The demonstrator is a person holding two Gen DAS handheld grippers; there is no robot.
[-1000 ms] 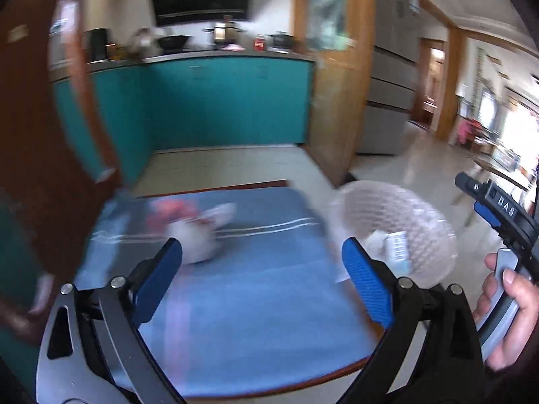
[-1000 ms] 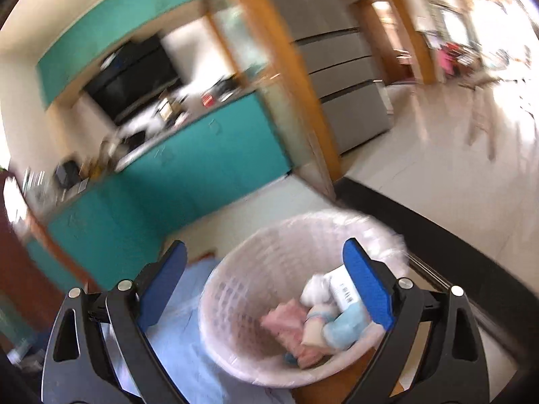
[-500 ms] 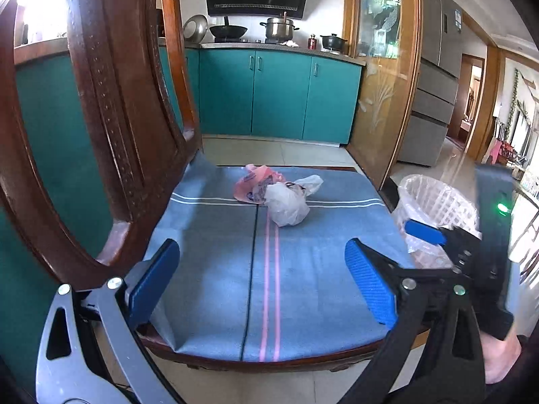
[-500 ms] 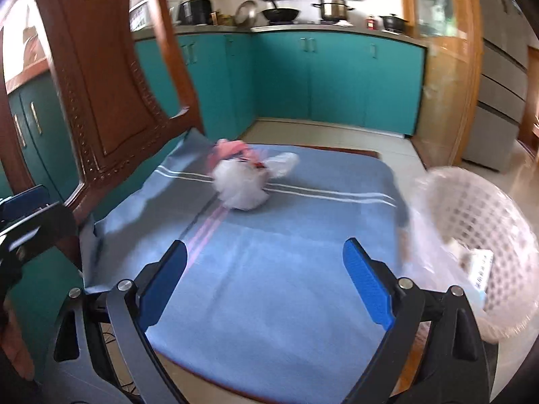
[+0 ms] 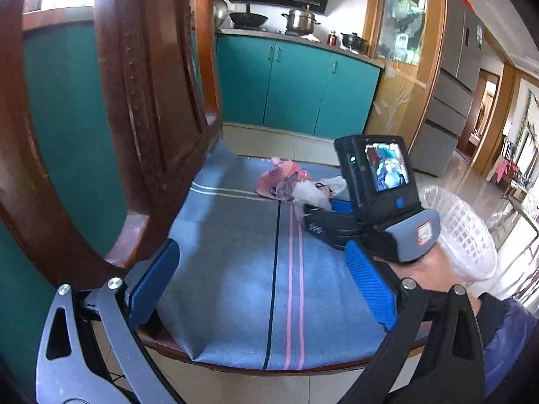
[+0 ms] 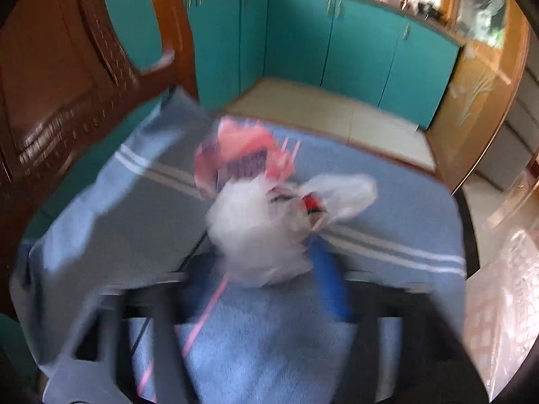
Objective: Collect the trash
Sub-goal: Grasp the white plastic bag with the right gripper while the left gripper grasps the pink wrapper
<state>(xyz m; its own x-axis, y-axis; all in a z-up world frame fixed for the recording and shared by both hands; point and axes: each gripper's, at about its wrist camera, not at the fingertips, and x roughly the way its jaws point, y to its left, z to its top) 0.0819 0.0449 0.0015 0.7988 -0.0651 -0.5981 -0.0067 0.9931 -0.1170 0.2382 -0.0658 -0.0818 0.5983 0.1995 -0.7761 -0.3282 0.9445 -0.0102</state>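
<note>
A: Where is the white plastic bag point(image 6: 259, 232)?
B: On the blue towel point(image 5: 235, 269), touching a pink bag point(image 5: 279, 178) at its 11 o'clock; basket point(image 5: 461, 232) at 3 o'clock.
A: Your jaws?
B: Left gripper point(image 5: 262, 279) released; right gripper point(image 6: 269, 279) blurred at the bag, cannot tell.

Left wrist cam sits back at the near edge of the blue striped cloth point(image 5: 235, 269), facing the teal cabinets point(image 5: 289, 84) up top. Right wrist cam is way closer and blurry, looking down at the crumpled white plastic bag point(image 6: 259, 229) mid-frame. Both catch the cloth, bag and cabinets.
</note>
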